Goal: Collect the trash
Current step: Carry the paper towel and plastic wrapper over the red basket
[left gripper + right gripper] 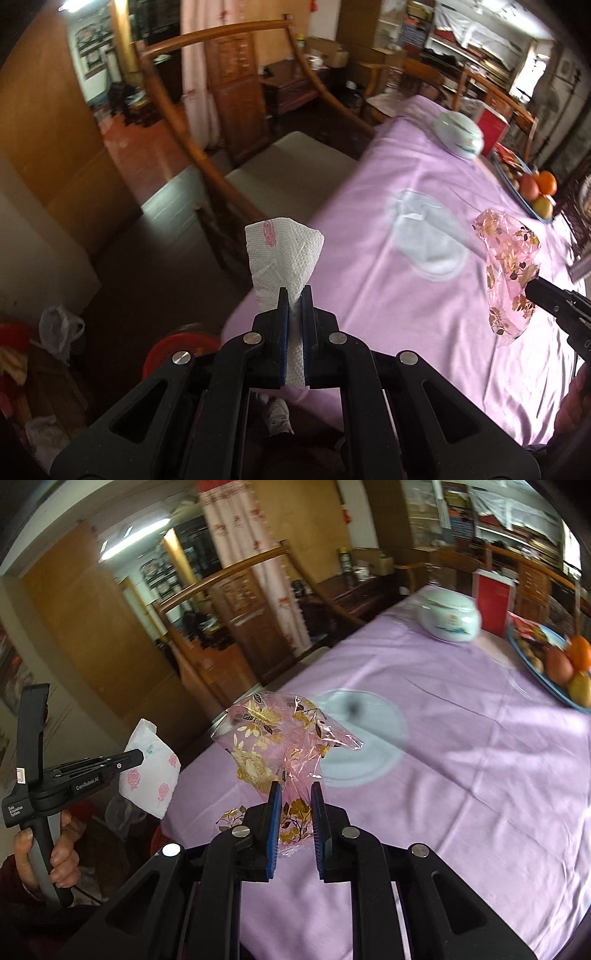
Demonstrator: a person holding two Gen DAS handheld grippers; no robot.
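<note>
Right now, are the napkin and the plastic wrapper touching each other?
Apart. The right wrist view shows the napkin clamped in the left gripper off the table's edge, with clear space before the wrapper in the right gripper.

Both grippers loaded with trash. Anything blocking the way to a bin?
Cannot say: no bin is clearly in view. The left gripper is shut on the napkin beyond the table edge; the right gripper is shut on the floral wrapper above the cloth. A chair stands alongside.
</note>
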